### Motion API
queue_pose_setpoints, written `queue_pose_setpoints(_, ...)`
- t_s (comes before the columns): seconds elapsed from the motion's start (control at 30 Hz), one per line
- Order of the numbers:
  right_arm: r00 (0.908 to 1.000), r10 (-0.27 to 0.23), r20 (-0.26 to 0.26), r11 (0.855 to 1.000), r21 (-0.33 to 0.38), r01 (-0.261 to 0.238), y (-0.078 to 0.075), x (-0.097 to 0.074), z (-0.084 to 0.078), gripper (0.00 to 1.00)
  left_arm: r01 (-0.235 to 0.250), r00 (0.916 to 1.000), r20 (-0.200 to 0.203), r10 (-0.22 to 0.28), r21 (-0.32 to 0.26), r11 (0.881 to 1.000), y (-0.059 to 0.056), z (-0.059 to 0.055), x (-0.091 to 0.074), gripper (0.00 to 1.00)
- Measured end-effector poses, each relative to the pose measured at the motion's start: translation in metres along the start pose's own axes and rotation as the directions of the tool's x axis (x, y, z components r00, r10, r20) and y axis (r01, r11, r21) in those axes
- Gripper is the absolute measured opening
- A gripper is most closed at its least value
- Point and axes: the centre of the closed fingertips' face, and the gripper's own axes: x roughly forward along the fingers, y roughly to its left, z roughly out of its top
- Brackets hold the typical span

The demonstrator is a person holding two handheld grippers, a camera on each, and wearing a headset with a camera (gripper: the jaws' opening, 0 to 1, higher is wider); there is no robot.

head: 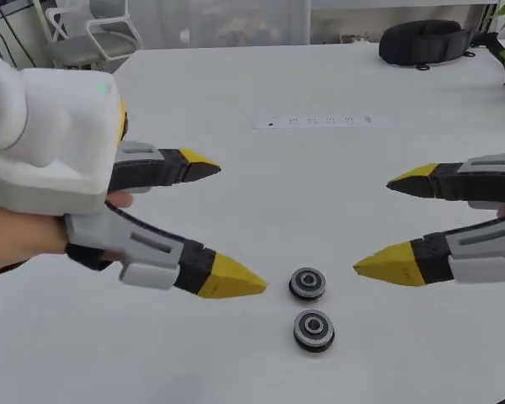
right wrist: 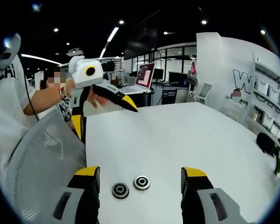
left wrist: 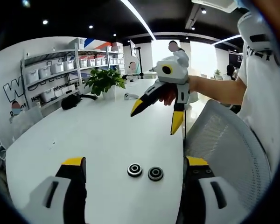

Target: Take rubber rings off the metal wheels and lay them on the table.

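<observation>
Left gripper (head: pixel 241 227) spread wide, empty; right gripper (head: pixel 372 226) same (neither touching anything); two metal wheels (head: pixel 307 284) between them on table (head: pixel 236 84).

wheels (head: pixel 307 284) on table (head: pixel 236 93) | left gripper (head: pixel 241 227) left of them | right gripper (head: pixel 372 226) right of them

The left gripper (head: pixel 240 227) and right gripper (head: pixel 372 225) look alike. Each jaw has a grey shell with a dark slot, then a black section, then a pointed yellow tip. The person wears a white short-sleeved shirt (left wrist: pixel 266 93) with black lettering near the top. A thin black cable (right wrist: pixel 29 100) runs down over the shirt.
</observation>
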Motion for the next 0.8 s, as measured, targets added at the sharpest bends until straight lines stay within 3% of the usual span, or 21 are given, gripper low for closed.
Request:
queue_pose_setpoints(0.13,0.9974,0.029,0.066,0.999,0.021,-0.031,-0.001,0.010,0.013,0.67,0.029,0.9969,0.073,-0.027,-0.025,0.999,0.003,0.014,0.013,0.77)
queue_pose_setpoints(0.23,0.9969,0.041,0.067,0.999,0.005,-0.041,-0.002,0.017,0.013,0.64,0.034,0.9937,0.108,-0.030,-0.041,0.999,0.009,0.020,0.025,0.73)
queue_pose_setpoints(0.33,0.9964,0.051,0.068,0.999,-0.011,-0.050,-0.001,0.024,0.007,0.61,0.038,0.9918,0.124,-0.032,-0.045,0.998,0.012,0.017,0.036,0.63)
queue_pose_setpoints(0.47,0.9952,0.073,0.065,0.997,0.017,-0.074,0.003,0.030,-0.010,0.54,0.045,0.9925,0.117,-0.036,-0.075,0.996,0.009,0.001,0.051,0.57)
queue_pose_setpoints(0.53,0.9953,0.080,0.055,0.997,0.020,-0.081,0.005,0.031,-0.017,0.52,0.043,0.9961,0.080,-0.037,-0.077,0.996,0.006,-0.012,0.056,0.55)
queue_pose_setpoints(0.63,0.9922,0.102,0.072,0.994,0.037,-0.104,0.008,0.031,-0.021,0.47,0.044,0.9964,0.076,-0.038,-0.090,0.995,0.001,-0.022,0.062,0.54)
queue_pose_setpoints(0.7,0.9899,0.111,0.088,0.991,0.068,-0.117,0.009,0.033,-0.025,0.43,0.066,0.9955,0.075,-0.058,-0.111,0.992,-0.006,-0.029,0.066,0.52)
queue_pose_setpoints(0.8,0.9881,0.117,0.100,0.984,0.122,-0.129,0.009,0.035,-0.034,0.41,0.093,0.9954,0.035,-0.090,-0.108,0.990,-0.016,-0.042,0.069,0.49)
